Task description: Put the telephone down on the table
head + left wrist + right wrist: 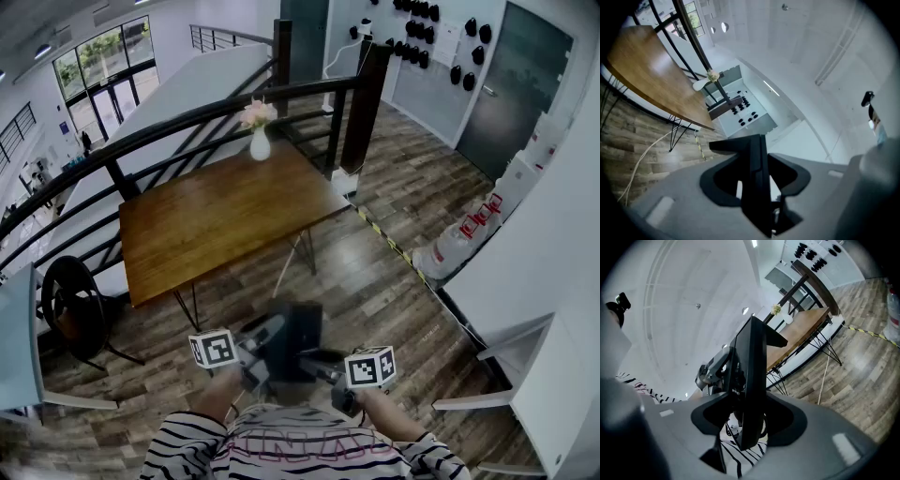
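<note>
Left gripper [757, 180] and right gripper [749, 416] are pinching the phone [292, 330] at six o'clock; the table [216, 220] is standing at eleven on plank floor [403, 197].

The wooden table [206, 225] carries a white vase of flowers [260, 142].

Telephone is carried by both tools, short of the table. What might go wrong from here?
The telephone hangs over bare floor between the left tool and right tool; uneven movement might twist it loose. The vase stands near the table's far edge; setting down there risks knocking it.
</note>
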`<control>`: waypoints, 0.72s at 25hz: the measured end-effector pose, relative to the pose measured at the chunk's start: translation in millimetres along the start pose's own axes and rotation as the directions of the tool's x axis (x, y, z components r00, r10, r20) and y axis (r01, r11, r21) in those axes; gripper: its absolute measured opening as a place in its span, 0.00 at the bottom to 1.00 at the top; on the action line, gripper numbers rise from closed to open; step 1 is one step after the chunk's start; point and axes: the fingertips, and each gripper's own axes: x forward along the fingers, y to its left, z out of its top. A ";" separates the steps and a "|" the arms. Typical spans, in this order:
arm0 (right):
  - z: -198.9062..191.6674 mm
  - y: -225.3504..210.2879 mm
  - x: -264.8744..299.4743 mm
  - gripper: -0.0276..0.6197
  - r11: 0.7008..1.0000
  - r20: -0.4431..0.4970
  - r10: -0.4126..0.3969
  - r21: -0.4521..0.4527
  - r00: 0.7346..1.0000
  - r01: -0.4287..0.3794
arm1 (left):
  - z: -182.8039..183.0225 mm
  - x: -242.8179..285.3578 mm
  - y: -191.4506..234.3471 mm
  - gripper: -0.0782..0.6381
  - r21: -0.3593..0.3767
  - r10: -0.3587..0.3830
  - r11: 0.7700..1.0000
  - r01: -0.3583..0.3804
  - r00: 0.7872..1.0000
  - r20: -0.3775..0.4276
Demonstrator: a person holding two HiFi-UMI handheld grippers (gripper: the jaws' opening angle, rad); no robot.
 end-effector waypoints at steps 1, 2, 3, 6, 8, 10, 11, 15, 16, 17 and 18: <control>1.2 0.4 -0.4 0.38 1.000 0.001 0.002 -0.002 1.000 -0.002 | -1.0 -1.9 5.0 0.35 0.002 0.015 1.000 -0.015 1.000 -0.001; 2.3 0.5 -0.8 0.38 1.000 0.002 0.003 -0.004 1.000 -0.003 | -1.6 -3.0 8.8 0.35 0.004 0.026 1.000 -0.026 1.000 -0.002; 3.1 0.3 -1.1 0.38 1.000 0.004 0.003 -0.006 1.000 -0.003 | -1.7 -3.0 10.3 0.35 0.009 0.025 1.000 -0.025 1.000 -0.002; 4.7 -2.3 -0.6 0.38 1.000 0.006 0.002 -0.009 1.000 -0.002 | -0.7 -0.1 10.2 0.35 0.017 0.008 1.000 -0.008 1.000 -0.001; 6.2 -4.5 -1.1 0.38 1.000 0.002 0.003 -0.015 1.000 -0.003 | -1.3 1.4 11.3 0.35 0.008 0.011 1.000 -0.011 1.000 0.008; 8.2 -7.0 -4.2 0.39 1.000 -0.007 -0.002 -0.026 1.000 0.002 | -2.9 3.8 12.0 0.35 -0.005 0.016 1.000 -0.015 1.000 0.022; 9.5 -8.6 -6.0 0.39 1.000 -0.012 -0.005 -0.031 1.000 0.005 | -3.4 5.7 11.9 0.35 -0.006 0.017 1.000 -0.017 0.999 0.029; 14.7 -19.0 -10.6 0.40 0.999 -0.023 -0.010 -0.035 1.000 0.009 | -5.6 16.6 16.0 0.35 -0.011 0.016 1.000 -0.015 0.999 0.045; 16.5 -22.6 -10.9 0.39 0.999 -0.025 -0.012 -0.034 1.000 0.011 | -6.6 17.8 22.2 0.35 -0.024 0.036 0.999 -0.035 0.998 0.047; 19.5 -26.6 -10.4 0.39 0.999 -0.027 -0.014 -0.035 1.000 0.014 | -6.1 19.8 28.3 0.35 -0.036 0.050 0.998 -0.048 0.997 0.050; 24.0 -30.6 -8.9 0.39 0.999 -0.029 -0.018 -0.035 0.999 0.017 | -3.3 23.2 32.8 0.35 -0.045 0.050 0.998 -0.048 0.997 0.056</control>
